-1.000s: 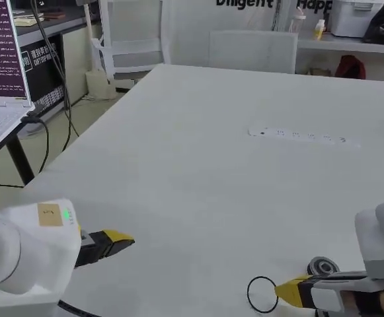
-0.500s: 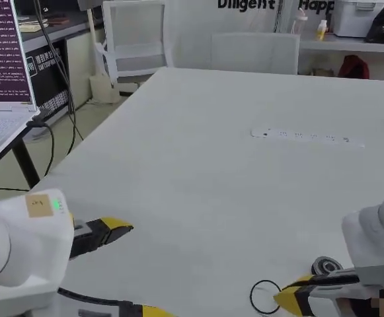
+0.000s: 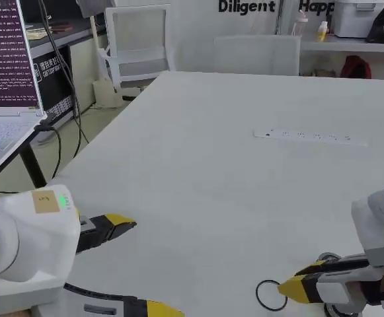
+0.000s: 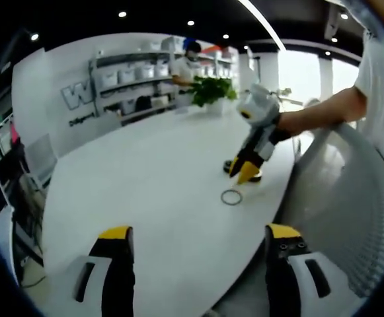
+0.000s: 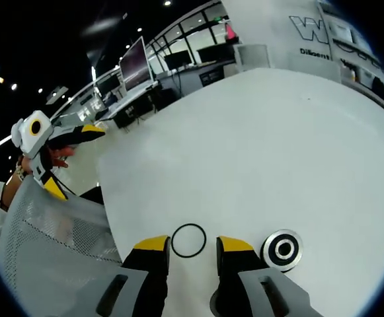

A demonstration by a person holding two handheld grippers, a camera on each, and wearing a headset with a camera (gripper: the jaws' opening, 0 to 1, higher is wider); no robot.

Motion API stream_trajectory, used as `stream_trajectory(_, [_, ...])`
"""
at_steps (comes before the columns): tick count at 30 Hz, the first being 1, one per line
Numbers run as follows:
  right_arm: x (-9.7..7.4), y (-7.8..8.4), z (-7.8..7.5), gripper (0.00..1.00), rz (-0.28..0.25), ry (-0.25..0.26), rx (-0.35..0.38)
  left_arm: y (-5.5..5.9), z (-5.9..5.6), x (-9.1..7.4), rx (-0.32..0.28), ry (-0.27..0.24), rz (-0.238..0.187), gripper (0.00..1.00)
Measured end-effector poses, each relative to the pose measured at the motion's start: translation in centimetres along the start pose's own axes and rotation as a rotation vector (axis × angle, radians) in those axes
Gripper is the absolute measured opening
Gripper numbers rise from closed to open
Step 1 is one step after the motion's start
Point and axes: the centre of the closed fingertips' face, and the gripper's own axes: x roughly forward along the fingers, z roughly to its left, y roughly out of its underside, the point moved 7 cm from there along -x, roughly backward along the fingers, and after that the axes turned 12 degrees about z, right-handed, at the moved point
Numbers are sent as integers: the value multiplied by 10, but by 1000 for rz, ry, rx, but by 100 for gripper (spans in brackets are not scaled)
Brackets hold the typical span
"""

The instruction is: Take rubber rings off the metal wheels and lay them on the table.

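Just ahead of the right gripper (image 5: 193, 244), whose jaws stand apart and hold nothing, a black rubber ring (image 5: 189, 224) lies flat on the white table (image 5: 258, 152), free of any wheel. Just beside it sits a metal wheel (image 5: 283, 249); whether its dark rim is another ring is unclear. Farther off, the left gripper (image 4: 198, 232) hangs empty, jaws spread wide. This ring looks laid down; the next move likely calls for steadying the wheel and pinching its rim

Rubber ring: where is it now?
The rubber ring lies flat on the white table, just ahead of the right gripper's open jaws; in the right gripper view the metal wheel sits to its right, apart from it.
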Motion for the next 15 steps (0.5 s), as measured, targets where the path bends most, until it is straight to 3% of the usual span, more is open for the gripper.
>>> stream_trajectory(9, [-32, -14, 8, 30, -139, -46, 23, 0, 1, -6, -3, -15, 4, 83])
stream_trajectory(15, [-50, -15, 14, 34, -192, -39, -33, -7, 0, -8, -13, -35, -12, 82])
